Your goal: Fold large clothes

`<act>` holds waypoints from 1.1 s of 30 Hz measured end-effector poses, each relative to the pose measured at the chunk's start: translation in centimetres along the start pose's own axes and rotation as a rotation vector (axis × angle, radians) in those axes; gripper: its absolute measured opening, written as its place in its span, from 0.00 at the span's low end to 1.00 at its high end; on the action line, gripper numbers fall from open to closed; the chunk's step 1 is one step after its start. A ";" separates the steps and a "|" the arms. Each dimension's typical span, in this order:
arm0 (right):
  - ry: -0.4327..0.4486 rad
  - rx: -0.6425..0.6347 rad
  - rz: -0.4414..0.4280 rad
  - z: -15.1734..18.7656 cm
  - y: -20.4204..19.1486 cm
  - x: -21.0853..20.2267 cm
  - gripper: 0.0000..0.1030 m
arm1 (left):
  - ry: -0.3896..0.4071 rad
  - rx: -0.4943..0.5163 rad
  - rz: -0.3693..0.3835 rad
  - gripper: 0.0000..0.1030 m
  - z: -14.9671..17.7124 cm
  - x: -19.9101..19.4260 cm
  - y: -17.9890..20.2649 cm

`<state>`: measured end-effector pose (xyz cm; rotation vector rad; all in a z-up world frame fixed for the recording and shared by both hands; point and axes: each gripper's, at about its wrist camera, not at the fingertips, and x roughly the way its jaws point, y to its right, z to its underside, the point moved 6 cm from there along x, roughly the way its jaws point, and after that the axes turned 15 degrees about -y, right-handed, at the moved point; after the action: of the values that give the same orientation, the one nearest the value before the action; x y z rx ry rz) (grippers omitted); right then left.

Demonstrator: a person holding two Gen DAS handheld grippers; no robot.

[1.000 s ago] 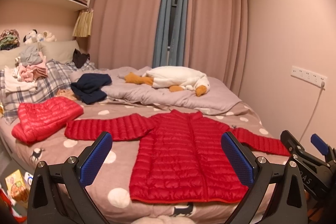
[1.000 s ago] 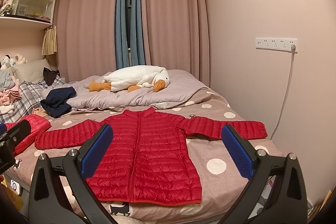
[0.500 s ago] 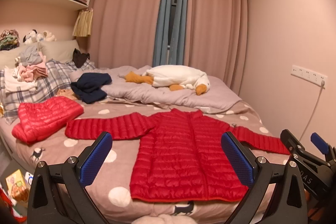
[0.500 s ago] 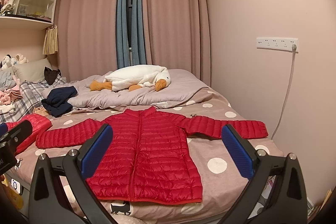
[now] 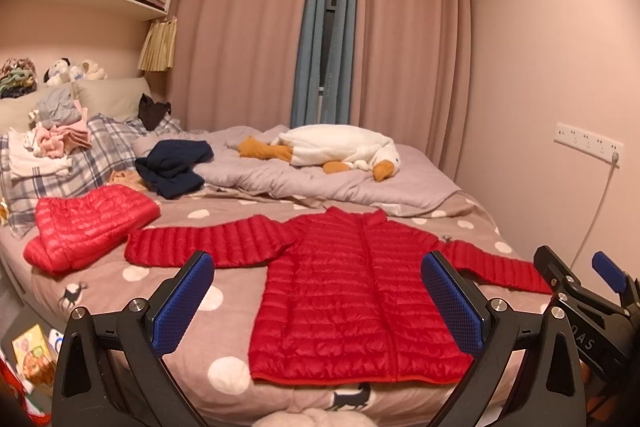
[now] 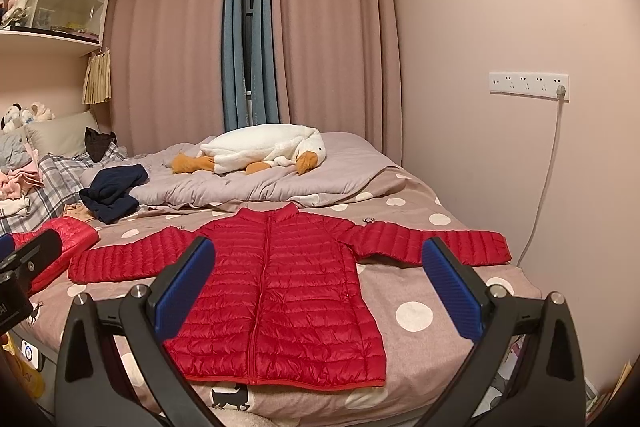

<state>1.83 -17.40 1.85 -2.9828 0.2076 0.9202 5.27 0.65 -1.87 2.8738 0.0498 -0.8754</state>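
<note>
Left wrist view: we go L to R. At 9 o'clock a second red puffer (image 5: pixel 90 225), bunched/folded, lies on the bed (image 5: pixel 188 291) near the plaid pillow area w/ a pile of clothes (image 5: pixel 52 143). A dark navy garment (image 5: pixel 174 167) sits at approx. 10 o'clock, beyond it. Centre frame, the red down jacket (image 5: pixel 360 291) lies flat on the polka-dot sheet, front up, zipped, collar at 12 o'clock, hem toward us at 6, both sleeves spread out to 9 and 3. Past it at 12 o'clock, a white goose plush (image 5: pixel 340 151) on the grey duvet (image 5: pixel 288 183).

Our left gripper (image 5: pixel 320 301) is held level above the near bed edge, pointing along the bed twd the curtains; blue pads wide apart, nothing between them, no contact w/ the jacket. At 3–4 o'clock in this view we see the right gripper (image 5: pixel 580 275) alongside, also off the fabric.

Right wrist view: the left gripper's body shows at 9 o'clock. The jacket (image 6: pixel 280 291) is centred, its R sleeve reaching to 3 o'clock near the wall side. Right gripper (image 6: pixel 320 291) is likewise level and aimed fwd, fingers spread wide, holding nothing, hovering over the hem end. A wall socket strip (image 6: pixel 528 83) w/ a cable is at 2 o'clock.
</note>
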 end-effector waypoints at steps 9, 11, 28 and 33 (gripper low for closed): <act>-0.001 0.005 0.001 -0.1 0.2 0.1 1.00 | 0.001 0.008 -0.002 0.99 0.1 -0.2 -0.2; -0.001 0.005 0.001 -0.1 0.2 0.1 1.00 | 0.001 0.009 -0.002 0.99 0.1 -0.3 -0.2; -0.008 0.001 0.001 0.4 0.1 -0.1 1.00 | -0.004 0.011 -0.006 0.99 0.3 -0.3 -0.4; -0.016 -0.001 0.002 0.4 0.1 0.1 1.00 | -0.012 0.011 -0.006 0.99 0.6 -0.1 -0.6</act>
<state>1.70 -17.51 1.44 -2.9751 0.2099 0.9442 4.76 1.12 -2.37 2.8800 0.0520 -0.8975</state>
